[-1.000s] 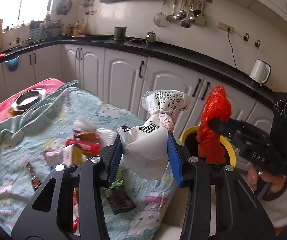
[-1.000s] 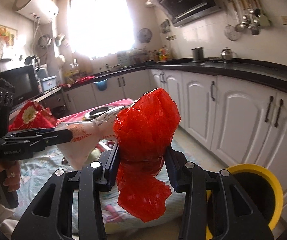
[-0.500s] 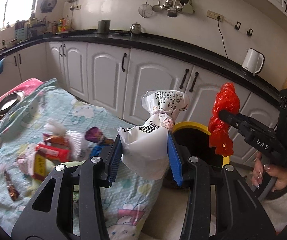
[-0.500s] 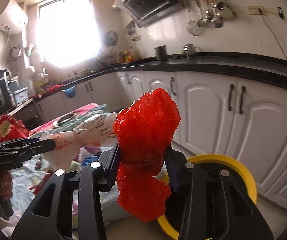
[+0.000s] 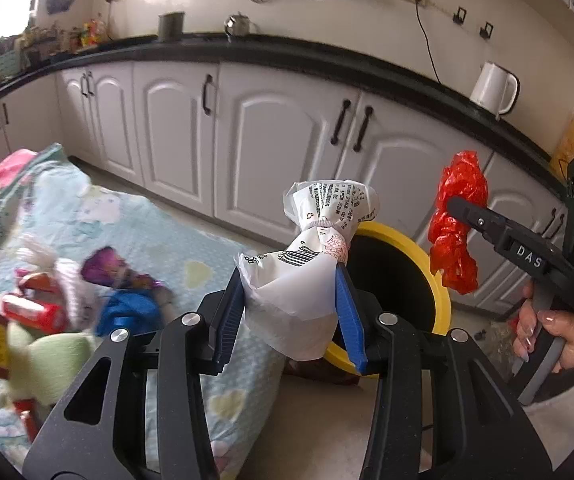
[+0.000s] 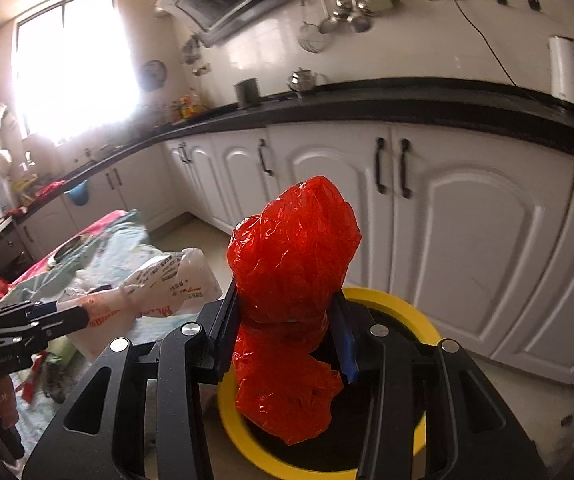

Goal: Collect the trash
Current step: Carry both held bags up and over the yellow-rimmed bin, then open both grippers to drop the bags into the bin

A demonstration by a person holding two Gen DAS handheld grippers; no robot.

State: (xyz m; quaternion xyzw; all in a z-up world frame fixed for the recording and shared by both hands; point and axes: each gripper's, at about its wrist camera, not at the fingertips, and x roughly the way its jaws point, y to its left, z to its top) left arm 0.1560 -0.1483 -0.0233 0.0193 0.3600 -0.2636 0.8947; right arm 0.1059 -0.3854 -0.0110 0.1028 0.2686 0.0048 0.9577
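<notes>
1. Biggest change: yellow-rimmed bin (image 6: 415,320), earlier at far right edge of right wrist view, now fills lower centre directly under right gripper (image 6: 287,332). In left wrist view, bin (image 5: 399,240) now sits just behind left gripper (image 5: 293,308), right of centre. Reads as both loads nearly at drop point.
2. Cloth-covered table (image 5: 191,240) slid toward lower left in left wrist view; litter on it blurred. Several wrappers and cartons remaining there, so collection far from finished.
3. Right gripper: jaws clamped on crumpled red plastic bag (image 6: 291,264), lower half hanging over bin mouth, above the rim.
4. Left gripper: jaws clamped on knotted white printed bag (image 5: 311,264), centre frame, bin rim just behind; not clearly over the opening yet.
5. Grip on both bags unchanged from a second ago.
6. Bin interior: dark, contents not discernible. Bags' contents hidden by plastic.
7. Hand (image 5: 547,332) on right gripper's handle, lower right of left wrist view.
</notes>
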